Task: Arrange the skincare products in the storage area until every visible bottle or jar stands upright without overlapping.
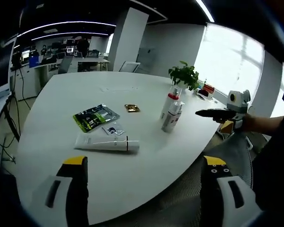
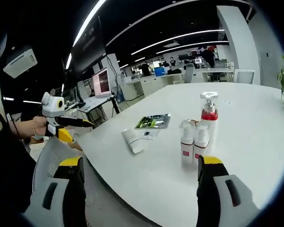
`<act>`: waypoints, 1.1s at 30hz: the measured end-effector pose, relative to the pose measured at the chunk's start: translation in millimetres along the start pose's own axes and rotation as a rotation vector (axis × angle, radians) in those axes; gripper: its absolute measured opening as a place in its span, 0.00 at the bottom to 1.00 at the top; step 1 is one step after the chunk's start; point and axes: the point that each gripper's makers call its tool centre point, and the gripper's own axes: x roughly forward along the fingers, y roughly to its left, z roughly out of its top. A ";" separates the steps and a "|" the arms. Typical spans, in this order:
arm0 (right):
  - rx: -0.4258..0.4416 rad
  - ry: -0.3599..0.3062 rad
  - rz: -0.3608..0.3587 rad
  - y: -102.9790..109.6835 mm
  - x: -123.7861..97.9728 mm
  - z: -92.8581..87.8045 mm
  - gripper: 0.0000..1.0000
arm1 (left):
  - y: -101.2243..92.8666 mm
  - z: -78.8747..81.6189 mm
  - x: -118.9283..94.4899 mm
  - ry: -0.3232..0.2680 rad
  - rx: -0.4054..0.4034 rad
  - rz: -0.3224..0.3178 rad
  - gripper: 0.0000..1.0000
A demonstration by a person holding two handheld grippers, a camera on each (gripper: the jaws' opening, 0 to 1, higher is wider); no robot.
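Here we see a smooth white rounded table (image 1: 146, 94) carrying the skincare things: three slim white bottles (image 2: 199, 137) stand upright, close together, the tallest with a red collar and clear cap, while a soft white tube (image 1: 107, 143) lies flat near the edge. Beside the tube lie a glossy green sachet (image 1: 95, 116), a small clear packet (image 1: 113, 129) and a little gold square (image 1: 132, 108). A leafy potted plant (image 1: 184, 75) stands behind the bottles. Our left gripper (image 1: 146, 189) and right gripper (image 2: 142, 189) both hang spread apart, holding nothing, short of the table's edge.
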 end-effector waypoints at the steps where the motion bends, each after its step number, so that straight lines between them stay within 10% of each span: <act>1: -0.005 0.006 0.007 1.5 2.9 -0.2 0.99 | 0.1 -0.3 0.2 -0.001 0.000 0.001 0.93; 33: -0.261 0.226 0.163 54.1 133.9 -6.0 0.88 | 1.1 0.9 -2.6 -0.038 0.024 0.015 0.90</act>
